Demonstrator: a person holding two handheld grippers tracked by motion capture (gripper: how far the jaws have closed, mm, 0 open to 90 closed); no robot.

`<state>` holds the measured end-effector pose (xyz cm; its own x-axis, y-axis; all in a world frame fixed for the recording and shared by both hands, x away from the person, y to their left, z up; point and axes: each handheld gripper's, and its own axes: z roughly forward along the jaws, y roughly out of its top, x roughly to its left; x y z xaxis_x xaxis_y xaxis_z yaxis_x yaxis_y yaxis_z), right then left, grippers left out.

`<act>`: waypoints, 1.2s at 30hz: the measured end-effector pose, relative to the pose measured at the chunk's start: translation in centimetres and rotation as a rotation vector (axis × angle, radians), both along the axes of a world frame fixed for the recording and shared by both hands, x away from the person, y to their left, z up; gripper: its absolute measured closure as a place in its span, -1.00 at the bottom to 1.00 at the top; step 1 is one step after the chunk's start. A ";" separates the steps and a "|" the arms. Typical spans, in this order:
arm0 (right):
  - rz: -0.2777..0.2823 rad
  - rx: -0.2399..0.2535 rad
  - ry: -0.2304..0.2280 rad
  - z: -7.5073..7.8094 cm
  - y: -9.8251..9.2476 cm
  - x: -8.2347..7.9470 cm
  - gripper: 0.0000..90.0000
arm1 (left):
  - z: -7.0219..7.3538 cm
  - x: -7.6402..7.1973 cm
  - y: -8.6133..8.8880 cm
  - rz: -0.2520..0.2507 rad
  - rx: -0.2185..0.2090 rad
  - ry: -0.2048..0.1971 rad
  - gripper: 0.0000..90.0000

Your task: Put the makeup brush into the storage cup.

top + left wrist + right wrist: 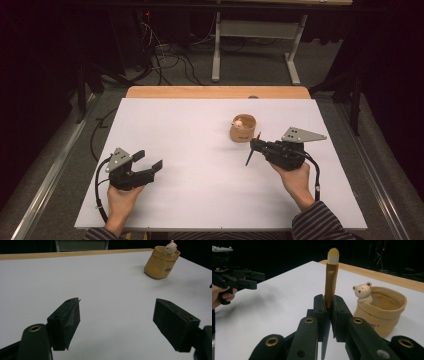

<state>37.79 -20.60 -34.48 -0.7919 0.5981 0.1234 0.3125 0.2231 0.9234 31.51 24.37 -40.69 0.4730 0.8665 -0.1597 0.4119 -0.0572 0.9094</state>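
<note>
Right gripper view: the right gripper (329, 315) pinches a brush (331, 277) beside the bear pot (384, 312); the left gripper (116, 322) hovers spread over the table (100, 280).

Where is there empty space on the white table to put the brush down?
The white table is bare across its whole middle, between the left tool and the right tool, and along the far edge by the wooden strip. It gets crowded only at the right, where the bear pot stands close to the tool holding the brush.
</note>
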 end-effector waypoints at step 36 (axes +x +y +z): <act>-0.062 -0.034 -0.021 2.4 -0.5 2.6 0.90 | 0.1 -0.1 -0.1 -0.007 -0.005 -0.010 -0.44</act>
<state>40.35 -21.07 -32.06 -0.7553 0.6497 0.0859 0.3071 0.2351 0.9222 31.40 24.32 -40.56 0.4808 0.8623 -0.1592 0.4024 -0.0557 0.9137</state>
